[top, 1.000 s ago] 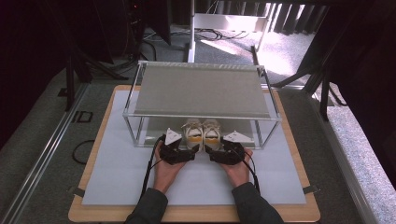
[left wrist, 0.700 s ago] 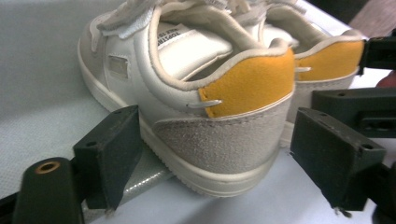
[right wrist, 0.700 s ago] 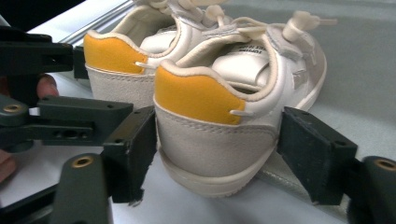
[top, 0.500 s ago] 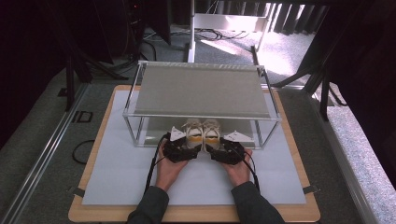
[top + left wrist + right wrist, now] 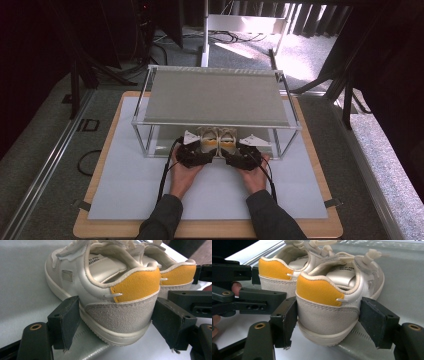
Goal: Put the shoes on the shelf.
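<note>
left shoe (image 5: 117,305) heel between left tool (image 5: 116,322) jaws

Near shoe (image 5: 110,302): white, with a yellow heel patch and a grey suede heel band; its heel points at the camera.
Far shoe (image 5: 175,277): same make, just beside the first, on its right.
Left gripper (image 5: 115,325): its jaws have just been closing; both black pads touch the near shoe's heel, one on each side.
Other gripper (image 5: 197,302): black parts at the right edge, beside the far shoe.
Surface (image 5: 22,290): pale grey.
</note>
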